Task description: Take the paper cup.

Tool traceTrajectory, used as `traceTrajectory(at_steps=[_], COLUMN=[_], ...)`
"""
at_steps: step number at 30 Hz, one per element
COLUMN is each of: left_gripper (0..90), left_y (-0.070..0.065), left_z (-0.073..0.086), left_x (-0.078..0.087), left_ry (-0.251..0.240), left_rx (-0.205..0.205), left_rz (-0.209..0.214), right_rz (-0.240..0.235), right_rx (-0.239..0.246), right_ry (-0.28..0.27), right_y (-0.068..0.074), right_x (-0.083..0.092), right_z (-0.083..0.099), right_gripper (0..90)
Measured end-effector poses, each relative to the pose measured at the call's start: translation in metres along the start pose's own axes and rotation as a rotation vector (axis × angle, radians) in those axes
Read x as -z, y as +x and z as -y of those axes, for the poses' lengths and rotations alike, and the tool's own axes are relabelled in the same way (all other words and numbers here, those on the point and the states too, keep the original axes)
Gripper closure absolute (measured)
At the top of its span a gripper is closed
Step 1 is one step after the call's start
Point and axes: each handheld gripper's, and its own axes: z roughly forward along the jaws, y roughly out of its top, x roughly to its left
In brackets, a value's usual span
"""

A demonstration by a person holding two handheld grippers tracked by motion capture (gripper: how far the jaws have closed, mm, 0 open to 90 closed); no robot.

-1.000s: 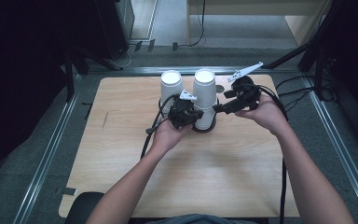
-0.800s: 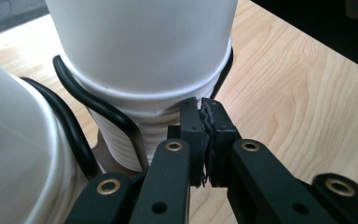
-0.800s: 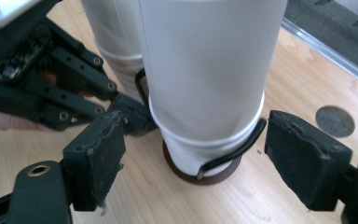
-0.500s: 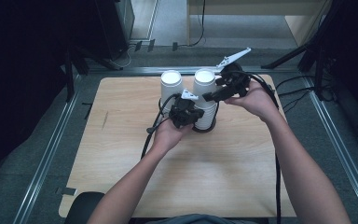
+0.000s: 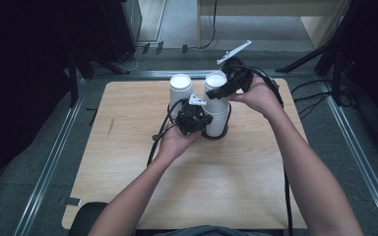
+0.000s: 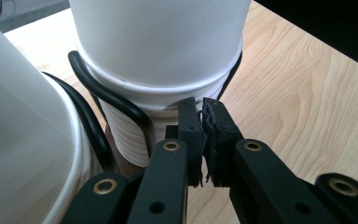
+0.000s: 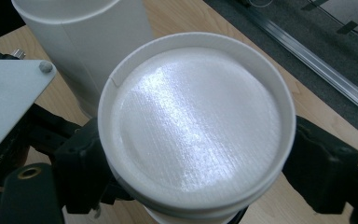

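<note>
Observed two upside-down stacks of white paper cups side by side at the far middle of the wooden table. Found the left gripper pressed together, empty, against the lower rims of the right-hand stack. Noted the right gripper spread around the topmost cup of that stack, pads at both sides.
</note>
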Motion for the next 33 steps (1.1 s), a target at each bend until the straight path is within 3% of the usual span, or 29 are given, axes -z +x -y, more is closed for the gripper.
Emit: traceTrajectory(at_steps=[15,24,31,33], left_gripper=[85.5,83.5,83.3,83.3], left_y=[0.0,0.001,0.001,0.001], left_z=[0.0,0.0,0.0,0.0], left_x=[-0.001,-0.001,-0.001,-0.001], left_ry=[-0.007,-0.004,-0.004,-0.002], left_rx=[0.003,0.002,0.003,0.002], left_rz=[0.003,0.004,0.004,0.005], right_rz=[0.044,0.047,0.046,0.055], right_rx=[0.061,0.065,0.028,0.041], right_ry=[0.006,0.011,-0.026,-0.028], right_y=[0.006,0.006,0.006,0.008], right_x=[0.005,0.006,0.006,0.006], right_z=[-0.006,-0.007,-0.009,-0.011], right_gripper=[23.5,23.9,23.4,24.5])
